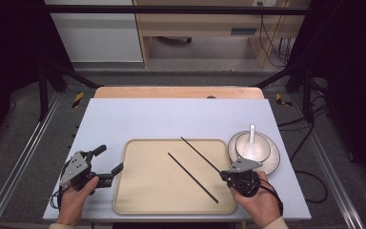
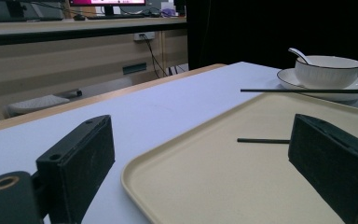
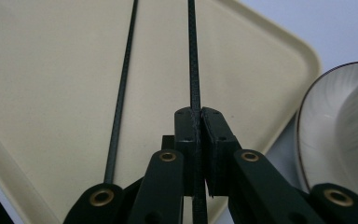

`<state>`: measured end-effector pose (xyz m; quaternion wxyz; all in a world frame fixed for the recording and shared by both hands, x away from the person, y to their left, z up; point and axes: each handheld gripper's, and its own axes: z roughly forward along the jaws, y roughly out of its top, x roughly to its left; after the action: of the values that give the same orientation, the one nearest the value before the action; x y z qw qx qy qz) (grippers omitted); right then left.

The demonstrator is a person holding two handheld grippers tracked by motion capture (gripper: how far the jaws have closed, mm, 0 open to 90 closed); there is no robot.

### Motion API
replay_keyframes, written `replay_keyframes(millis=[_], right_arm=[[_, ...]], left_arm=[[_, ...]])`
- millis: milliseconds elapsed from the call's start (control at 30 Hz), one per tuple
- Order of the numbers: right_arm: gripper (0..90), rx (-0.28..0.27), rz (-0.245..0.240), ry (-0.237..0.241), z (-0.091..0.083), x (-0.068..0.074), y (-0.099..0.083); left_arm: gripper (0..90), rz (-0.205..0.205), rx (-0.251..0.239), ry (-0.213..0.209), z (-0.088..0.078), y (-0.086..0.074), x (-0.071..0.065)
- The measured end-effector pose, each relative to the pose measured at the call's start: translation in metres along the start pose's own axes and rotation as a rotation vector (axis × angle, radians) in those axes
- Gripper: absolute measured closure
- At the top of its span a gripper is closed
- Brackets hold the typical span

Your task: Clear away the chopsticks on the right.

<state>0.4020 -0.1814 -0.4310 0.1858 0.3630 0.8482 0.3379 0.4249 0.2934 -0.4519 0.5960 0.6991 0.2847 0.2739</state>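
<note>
The right hand-held gripper (image 1: 225, 174) sits at the tray's four o'clock corner, jaws clenched tight on one black chopstick (image 1: 201, 153). In the right gripper view the pads pinch that stick near its end, and the shaft runs straight out from between them toward twelve o'clock across the tray. In the high view the gripped chopstick slants from the gripper up toward eleven o'clock, its far tip reaching the tray's back rim; in the left gripper view it hangs clear above the tray surface.

The second chopstick (image 1: 193, 177) lies flat on the beige tray (image 1: 143, 191), just at nine o'clock of the held one and roughly parallel to it, the two apart.

At two o'clock from the right gripper, just off the tray's edge, a white bowl (image 1: 262, 148) stands on a saucer (image 1: 274, 164) with a white spoon (image 1: 251, 136) resting in it.

Over at the tray's eight o'clock side, the left hand-held gripper (image 1: 110, 164) rests on the light bench (image 1: 171, 114), jaws spread wide and released, nothing between the pads, one jaw by the tray rim.
</note>
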Motion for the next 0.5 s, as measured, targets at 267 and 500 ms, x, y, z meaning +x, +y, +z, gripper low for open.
replay_keyframes(millis=[267,500], right_arm=[[85.5,0.031,0.009,0.026,0.010,0.008,-0.004],[85.5,0.068,0.020,0.054,0.017,0.014,-0.007]], left_arm=[[6.9,0.001,-0.001,-0.001,0.000,0.000,0.000],[6.9,0.002,0.000,-0.002,0.000,0.000,0.000]])
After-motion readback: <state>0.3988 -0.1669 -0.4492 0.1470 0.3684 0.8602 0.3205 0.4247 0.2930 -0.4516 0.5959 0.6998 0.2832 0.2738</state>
